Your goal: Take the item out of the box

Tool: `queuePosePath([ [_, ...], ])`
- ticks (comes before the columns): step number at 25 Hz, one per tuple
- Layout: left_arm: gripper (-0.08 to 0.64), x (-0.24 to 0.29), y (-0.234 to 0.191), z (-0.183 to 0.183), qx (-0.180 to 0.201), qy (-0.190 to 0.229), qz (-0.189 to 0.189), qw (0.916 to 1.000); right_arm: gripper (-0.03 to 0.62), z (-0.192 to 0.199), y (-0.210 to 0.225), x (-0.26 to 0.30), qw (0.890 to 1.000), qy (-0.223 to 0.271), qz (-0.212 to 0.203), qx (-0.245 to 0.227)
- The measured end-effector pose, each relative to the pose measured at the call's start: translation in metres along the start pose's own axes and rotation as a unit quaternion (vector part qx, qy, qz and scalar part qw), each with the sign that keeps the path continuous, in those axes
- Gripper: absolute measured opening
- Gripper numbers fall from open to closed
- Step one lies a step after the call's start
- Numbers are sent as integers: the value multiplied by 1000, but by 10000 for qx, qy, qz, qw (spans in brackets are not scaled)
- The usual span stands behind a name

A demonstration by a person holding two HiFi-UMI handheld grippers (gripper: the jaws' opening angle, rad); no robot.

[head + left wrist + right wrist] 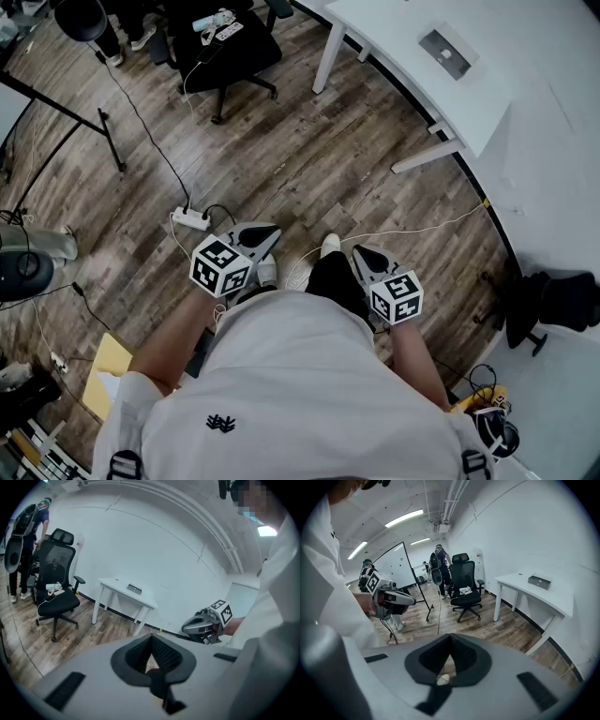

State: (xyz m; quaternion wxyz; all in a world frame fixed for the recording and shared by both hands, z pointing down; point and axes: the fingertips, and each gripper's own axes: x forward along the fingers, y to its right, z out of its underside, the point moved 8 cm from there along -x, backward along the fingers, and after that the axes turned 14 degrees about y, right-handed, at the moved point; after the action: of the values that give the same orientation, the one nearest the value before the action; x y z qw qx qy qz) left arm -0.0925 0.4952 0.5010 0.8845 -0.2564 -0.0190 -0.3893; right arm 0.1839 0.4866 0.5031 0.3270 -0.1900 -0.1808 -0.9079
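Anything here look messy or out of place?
Yes: a white power strip sits on the seat of the black office chair, cable dangling, and a second power strip lies among loose cables on the floor.

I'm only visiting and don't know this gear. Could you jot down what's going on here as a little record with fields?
Setting: room with wooden floor, white table, black office chair
Person: standing, one tool in each hand
left gripper: jaws together, nothing between them
right gripper: jaws together, nothing between them
On the table: small grey thing, too small to identify
On the floor: white power strip with cables
Contact: neither gripper touches anything
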Motion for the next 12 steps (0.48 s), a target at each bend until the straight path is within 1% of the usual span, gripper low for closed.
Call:
queuePosePath([
  [4,6,17,-9,-12,-23,57,-135,9999,6,-6,23,16,9999,-11,-122,82],
  [8,6,49,-22,-28,117,-49,-148,9998,6,-16,56,39,9996,65,-229,125],
  [12,6,89,-38,-58,239,-112,-236,9994,6,-39,101,68,9989,151,-425,135],
])
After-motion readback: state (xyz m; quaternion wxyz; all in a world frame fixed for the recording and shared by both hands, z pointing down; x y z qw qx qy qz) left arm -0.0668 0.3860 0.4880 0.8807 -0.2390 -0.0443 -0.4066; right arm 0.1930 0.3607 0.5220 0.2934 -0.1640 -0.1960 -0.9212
